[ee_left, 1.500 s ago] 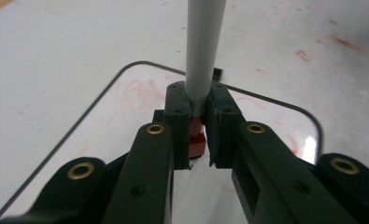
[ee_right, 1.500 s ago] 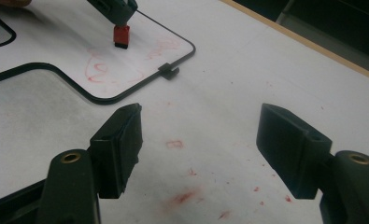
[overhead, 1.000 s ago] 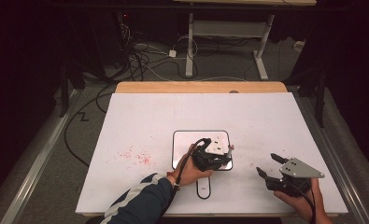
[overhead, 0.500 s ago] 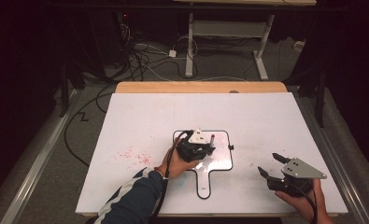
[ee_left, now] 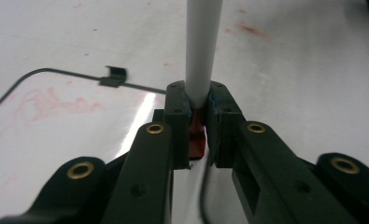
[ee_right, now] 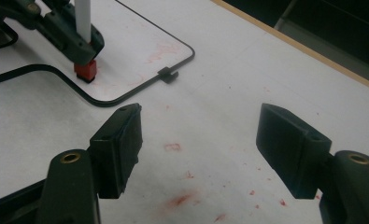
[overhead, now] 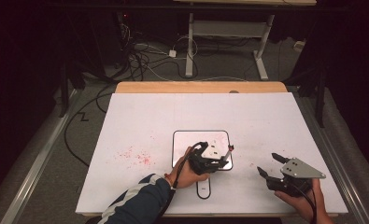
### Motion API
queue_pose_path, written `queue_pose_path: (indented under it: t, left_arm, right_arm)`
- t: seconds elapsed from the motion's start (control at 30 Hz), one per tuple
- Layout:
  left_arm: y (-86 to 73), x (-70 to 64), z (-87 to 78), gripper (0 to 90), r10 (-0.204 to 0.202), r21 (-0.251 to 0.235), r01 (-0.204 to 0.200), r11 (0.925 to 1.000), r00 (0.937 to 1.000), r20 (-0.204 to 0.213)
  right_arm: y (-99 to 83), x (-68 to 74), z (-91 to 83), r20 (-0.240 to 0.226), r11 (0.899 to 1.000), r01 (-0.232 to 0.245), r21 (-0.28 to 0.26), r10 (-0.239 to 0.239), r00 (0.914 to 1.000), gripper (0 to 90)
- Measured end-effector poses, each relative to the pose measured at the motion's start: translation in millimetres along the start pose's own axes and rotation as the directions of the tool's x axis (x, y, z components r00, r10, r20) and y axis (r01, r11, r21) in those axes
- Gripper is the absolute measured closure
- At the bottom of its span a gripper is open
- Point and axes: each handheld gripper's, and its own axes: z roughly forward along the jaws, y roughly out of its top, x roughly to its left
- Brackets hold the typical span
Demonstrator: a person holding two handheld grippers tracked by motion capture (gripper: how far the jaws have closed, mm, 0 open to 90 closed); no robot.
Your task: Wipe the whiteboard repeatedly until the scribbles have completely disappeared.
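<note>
The left gripper clamps a white marker over the whiteboard, whose red smears spell nothing legible; beside the board, the right gripper gapes wide.

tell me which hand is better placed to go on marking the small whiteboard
Left. The left tool is shut on the marker, red end down over the small whiteboard. The right tool is open, off the board.
</note>
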Motion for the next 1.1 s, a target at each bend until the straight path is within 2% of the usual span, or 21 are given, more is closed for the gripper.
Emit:
queue_pose_path:
  t: [0.03, 0.07, 0.1, 0.13, 0.17, 0.2, 0.23, 0.37, 0.4, 0.43, 0.47, 0.5, 0.57, 0.6, 0.63, 0.67, 0.73, 0.77, 0.83, 0.9, 1.1]
  left_arm:
    - [0.0, 0.0, 0.0, 78.6, 0.000, 0.000, 0.000, 1.0000, 1.0000, 0.000]
    - [-3.6, 9.8, -3.9, 78.5, -0.028, -0.002, 0.028, 0.9996, 0.9994, -0.023]
    - [-3.6, 9.8, -3.9, 78.5, -0.028, -0.002, 0.028, 0.9996, 0.9994, -0.023]
    - [-8.5, 19.7, -9.4, 78.5, -0.051, -0.002, 0.051, 0.9987, 0.9976, -0.046]
    - [-8.5, 19.7, -9.4, 78.5, -0.051, -0.002, 0.051, 0.9987, 0.9976, -0.046]
    - [-10.3, 23.5, -12.7, 78.5, -0.043, 0.009, 0.044, 0.9990, 0.9968, -0.067]
    - [-14.8, 31.7, -18.2, 78.5, -0.068, 0.010, 0.069, 0.9976, 0.9942, -0.084]
    - [-18.5, 36.2, -20.9, 78.4, -0.116, -0.006, 0.116, 0.9932, 0.9906, -0.073]
    - [-17.3, 32.1, -19.5, 78.4, -0.115, -0.004, 0.115, 0.9934, 0.9919, -0.053]
    - [-17.3, 32.1, -19.5, 78.4, -0.115, -0.004, 0.115, 0.9934, 0.9919, -0.053]
    - [-15.2, 23.9, -14.7, 78.4, -0.112, -0.013, 0.112, 0.9937, 0.9935, -0.019]
    - [-15.2, 23.9, -14.7, 78.4, -0.112, -0.013, 0.112, 0.9937, 0.9935, -0.019]
    - [-9.6, 8.2, -4.7, 78.5, -0.055, 0.006, 0.055, 0.9985, 0.9984, 0.015]
    - [-7.4, 2.2, 1.0, 78.4, -0.020, 0.042, 0.019, 0.9989, 0.9995, 0.026]
    - [-6.9, -1.1, 4.4, 78.3, -0.004, 0.060, 0.002, 0.9982, 0.9996, 0.027]
    - [-5.8, -5.4, 7.9, 78.1, 0.030, 0.086, -0.031, 0.9958, 0.9995, 0.007]
    - [-3.7, -7.5, 7.7, 78.2, 0.049, 0.090, -0.049, 0.9948, 0.9988, -0.005]
    - [2.0, -7.4, 2.0, 78.2, 0.053, 0.067, -0.052, 0.9964, 0.9986, -0.008]
    - [8.8, -5.2, -8.9, 78.2, 0.025, 0.013, -0.024, 0.9996, 0.9996, -0.014]
    - [11.6, -5.8, -14.7, 78.2, 0.020, -0.012, -0.021, 0.9997, 0.9998, -0.007]
    - [11.6, -8.5, -14.8, 78.3, 0.029, -0.021, -0.029, 0.9994, 0.9996, -0.001]
  right_arm:
    - [-0.2, -0.4, -0.3, 0.002, 1.000, 0.002, 0.001, -0.002, 1.0000, 32.0]
    - [-0.4, -0.5, -0.6, 0.004, 1.000, 0.000, 0.002, 0.000, 1.0000, 32.0]
    - [-0.5, -0.6, -0.8, 0.003, 1.000, 0.000, 0.002, 0.000, 1.0000, 32.0]
    - [-0.6, -0.5, -1.1, 0.004, 1.000, 0.000, 0.000, 0.000, 1.0000, 32.0]
    - [-0.6, -0.5, -1.4, 0.006, 1.000, -0.001, 0.000, 0.001, 1.0000, 32.0]
    - [-0.6, -0.8, -1.7, 0.007, 1.000, -0.002, -0.001, 0.002, 1.0000, 32.0]
    - [-0.7, -1.0, -2.0, 0.007, 1.000, -0.002, -0.001, 0.002, 1.0000, 32.0]
    - [-0.7, -0.7, -1.8, 0.008, 1.000, -0.002, 0.000, 0.002, 1.0000, 32.0]
    - [-0.5, -0.7, -1.7, 0.007, 1.000, -0.002, -0.001, 0.002, 1.0000, 32.0]
    - [-0.4, -0.6, -1.5, 0.007, 1.000, -0.002, -0.002, 0.002, 1.0000, 32.0]
    - [-0.2, -0.6, -1.2, 0.006, 1.000, -0.003, -0.001, 0.003, 1.0000, 32.0]
    - [0.0, -0.5, -1.1, 0.007, 1.000, -0.004, -0.001, 0.004, 1.0000, 32.0]
    - [0.2, -0.5, -0.6, 0.004, 1.000, 0.001, -0.002, -0.001, 1.0000, 32.0]
    - [0.3, -0.3, -0.4, 0.002, 1.000, 0.001, -0.002, -0.001, 1.0000, 32.0]
    - [0.4, 0.1, -0.1, 0.001, 1.000, 0.000, -0.002, 0.000, 1.0000, 32.0]
    - [0.4, 0.2, 0.0, 0.001, 1.000, 0.001, -0.002, -0.001, 1.0000, 32.0]
    - [0.5, 0.0, -0.5, -0.002, 1.000, 0.002, -0.006, -0.002, 1.0000, 32.0]
    - [0.5, -0.1, -1.1, -0.001, 1.000, 0.001, -0.008, -0.001, 1.0000, 32.0]
    - [0.5, -0.8, -1.6, 0.000, 1.000, -0.003, -0.011, 0.003, 1.0000, 32.0]
    - [0.4, -1.1, -1.4, -0.007, 1.000, -0.012, -0.013, 0.012, 0.9999, 32.0]
    - [7.9, 1.3, 4.7, -0.084, 0.998, -0.060, -0.035, 0.057, 0.9949, 36.4]
